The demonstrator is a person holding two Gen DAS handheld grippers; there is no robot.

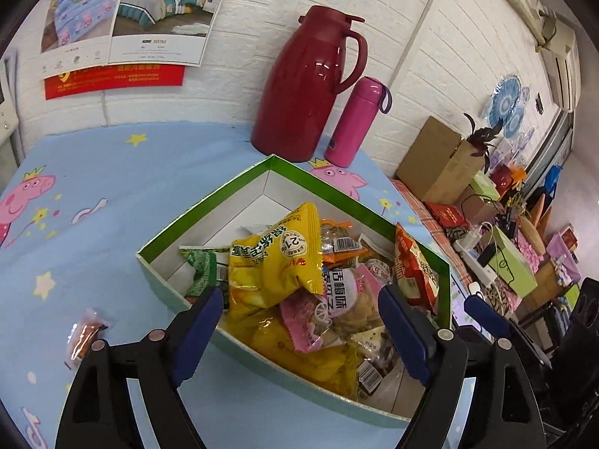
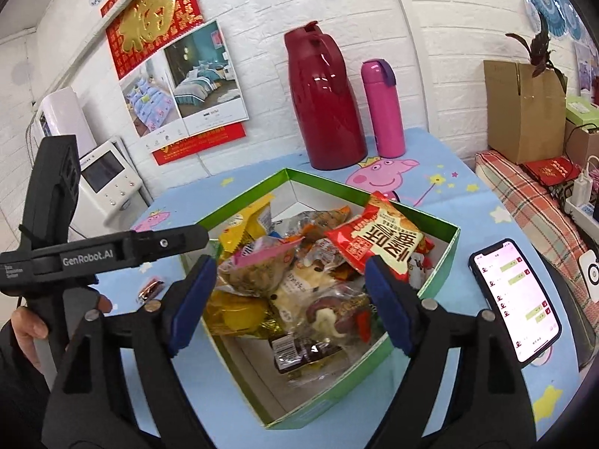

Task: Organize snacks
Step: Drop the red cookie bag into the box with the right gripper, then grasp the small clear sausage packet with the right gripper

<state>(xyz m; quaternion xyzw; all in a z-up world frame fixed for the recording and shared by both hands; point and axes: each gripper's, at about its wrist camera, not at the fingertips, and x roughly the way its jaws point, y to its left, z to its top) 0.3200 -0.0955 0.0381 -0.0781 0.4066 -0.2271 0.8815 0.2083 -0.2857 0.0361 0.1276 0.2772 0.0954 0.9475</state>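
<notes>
One stray snack was left outside the box (image 1: 164, 239), on the left gripper's side.

The small brown snack (image 1: 83, 336) lay on the tabletop (image 1: 112, 172) just left of the box, nearest the left gripper (image 1: 299, 321); its long axis ran roughly away from the camera. Both the left and the right gripper (image 2: 288, 299) were spread wide and empty above the box.

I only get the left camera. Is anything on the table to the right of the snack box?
Observer: Yes, a phone lies there, screen lit.
Operator: Is any snack still outside the box?
Observer: One small wrapped snack lies left of the green box, as the right camera shows it.
Operator: Is the other gripper holding something?
Observer: No, the right gripper is open over the box, empty.
</notes>
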